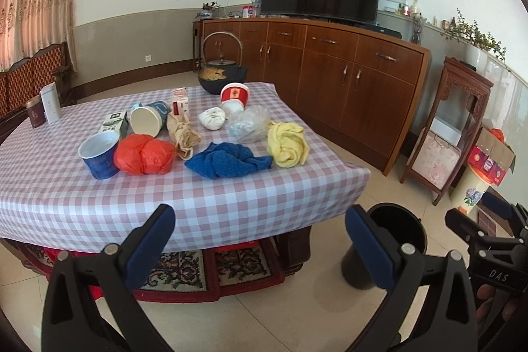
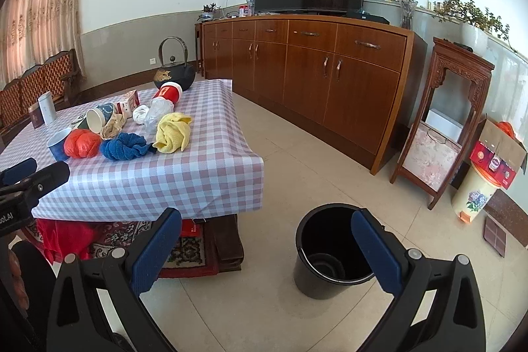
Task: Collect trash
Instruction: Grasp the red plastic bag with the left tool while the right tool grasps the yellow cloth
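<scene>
Left claw (image 1: 260,240) wide open, empty, right claw (image 2: 267,244) likewise, bin (image 2: 330,246) part-hidden behind finger

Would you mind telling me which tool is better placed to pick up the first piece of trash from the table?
Probably the left tool: it is open and faces the orange bag across the table edge, while the open right tool hangs over the floor beside the black bin.

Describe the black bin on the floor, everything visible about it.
The black bin is a round, slightly tapered bucket that looks like plastic, with a thin rim band. It stands upright on the tiled floor, apart from the checked-cloth table. Its mouth is open; inside shows only a dark round shape at the bottom, no visible trash. Nothing touches it; the right tool hangs above, open.
</scene>
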Demonstrator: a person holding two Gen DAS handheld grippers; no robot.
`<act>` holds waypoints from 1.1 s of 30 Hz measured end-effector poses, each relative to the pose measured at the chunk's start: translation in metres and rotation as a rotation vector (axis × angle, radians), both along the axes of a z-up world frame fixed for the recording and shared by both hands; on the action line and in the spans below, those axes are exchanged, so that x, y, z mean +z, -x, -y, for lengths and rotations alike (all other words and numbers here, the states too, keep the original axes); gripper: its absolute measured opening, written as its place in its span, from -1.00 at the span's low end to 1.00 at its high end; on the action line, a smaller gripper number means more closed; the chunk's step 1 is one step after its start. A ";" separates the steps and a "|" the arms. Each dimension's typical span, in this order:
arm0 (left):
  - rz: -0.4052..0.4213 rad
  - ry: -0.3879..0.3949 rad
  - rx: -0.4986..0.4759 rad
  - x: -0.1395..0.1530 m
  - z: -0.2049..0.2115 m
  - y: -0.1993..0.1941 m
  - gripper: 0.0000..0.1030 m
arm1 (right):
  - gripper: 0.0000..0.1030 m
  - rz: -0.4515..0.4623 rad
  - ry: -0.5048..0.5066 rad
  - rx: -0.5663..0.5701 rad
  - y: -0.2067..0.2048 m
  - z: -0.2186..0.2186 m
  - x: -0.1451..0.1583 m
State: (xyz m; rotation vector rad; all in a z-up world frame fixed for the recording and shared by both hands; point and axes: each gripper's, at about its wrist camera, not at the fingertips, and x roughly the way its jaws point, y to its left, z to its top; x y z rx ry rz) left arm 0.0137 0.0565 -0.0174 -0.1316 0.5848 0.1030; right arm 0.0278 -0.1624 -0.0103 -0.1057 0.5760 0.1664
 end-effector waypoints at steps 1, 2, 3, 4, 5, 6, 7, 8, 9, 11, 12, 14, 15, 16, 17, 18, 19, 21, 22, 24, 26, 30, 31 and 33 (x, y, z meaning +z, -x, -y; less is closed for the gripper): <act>-0.003 0.007 0.011 -0.002 -0.007 -0.002 1.00 | 1.00 0.001 -0.001 0.010 -0.005 -0.003 -0.001; -0.007 0.007 0.031 -0.004 -0.014 -0.005 1.00 | 1.00 0.003 -0.003 0.018 -0.009 -0.007 -0.002; -0.007 0.005 0.050 -0.006 -0.022 -0.007 1.00 | 1.00 0.006 -0.005 0.034 -0.014 -0.011 -0.003; -0.006 0.003 0.071 -0.008 -0.030 -0.009 1.00 | 1.00 0.011 -0.007 0.052 -0.018 -0.015 -0.003; -0.006 0.007 0.089 -0.010 -0.038 -0.011 1.00 | 1.00 0.022 -0.006 0.066 -0.021 -0.019 -0.003; -0.008 0.020 0.100 -0.012 -0.047 -0.014 1.00 | 1.00 0.029 -0.001 0.078 -0.025 -0.025 -0.004; -0.014 0.039 0.110 -0.014 -0.055 -0.017 1.00 | 1.00 0.027 -0.001 0.096 -0.030 -0.031 -0.005; -0.023 0.054 0.121 -0.018 -0.062 -0.019 1.00 | 1.00 0.021 -0.004 0.114 -0.034 -0.036 -0.006; -0.034 0.068 0.125 -0.021 -0.068 -0.022 1.00 | 1.00 0.014 -0.002 0.126 -0.039 -0.041 -0.007; -0.043 0.083 0.121 -0.025 -0.077 -0.025 0.99 | 1.00 -0.010 0.001 0.135 -0.052 -0.053 -0.010; -0.022 0.076 0.135 -0.025 -0.080 -0.024 0.99 | 1.00 -0.025 -0.001 0.136 -0.060 -0.058 -0.011; 0.016 0.039 0.198 -0.024 -0.087 -0.022 0.99 | 1.00 -0.049 -0.016 0.147 -0.074 -0.068 -0.015; 0.015 0.035 0.214 -0.026 -0.092 -0.025 0.99 | 1.00 -0.054 -0.025 0.161 -0.080 -0.074 -0.016; 0.005 0.030 0.239 -0.029 -0.097 -0.030 0.99 | 1.00 -0.056 -0.021 0.168 -0.087 -0.081 -0.017; -0.019 0.020 0.266 -0.033 -0.102 -0.036 0.99 | 1.00 -0.053 -0.014 0.173 -0.093 -0.087 -0.017; -0.040 0.016 0.281 -0.037 -0.107 -0.043 0.99 | 1.00 -0.046 -0.010 0.178 -0.099 -0.093 -0.018; -0.048 0.027 0.285 -0.041 -0.114 -0.047 0.99 | 1.00 -0.040 -0.007 0.182 -0.105 -0.099 -0.018; -0.061 0.053 0.287 -0.047 -0.124 -0.055 0.99 | 1.00 -0.038 -0.004 0.193 -0.118 -0.109 -0.019; -0.063 0.051 0.286 -0.049 -0.127 -0.059 0.99 | 1.00 -0.038 -0.005 0.197 -0.124 -0.113 -0.020; -0.068 0.034 0.286 -0.053 -0.130 -0.068 0.94 | 1.00 -0.040 -0.005 0.207 -0.135 -0.122 -0.023; -0.072 0.022 0.288 -0.057 -0.132 -0.077 0.93 | 0.96 -0.043 -0.002 0.214 -0.147 -0.130 -0.027; -0.082 0.030 0.296 -0.064 -0.140 -0.094 0.92 | 0.81 -0.064 -0.008 0.227 -0.169 -0.143 -0.037; -0.082 0.035 0.298 -0.066 -0.142 -0.098 0.92 | 0.80 -0.071 -0.009 0.230 -0.174 -0.146 -0.040; -0.081 0.033 0.302 -0.067 -0.145 -0.106 0.92 | 0.78 -0.081 -0.007 0.235 -0.182 -0.150 -0.045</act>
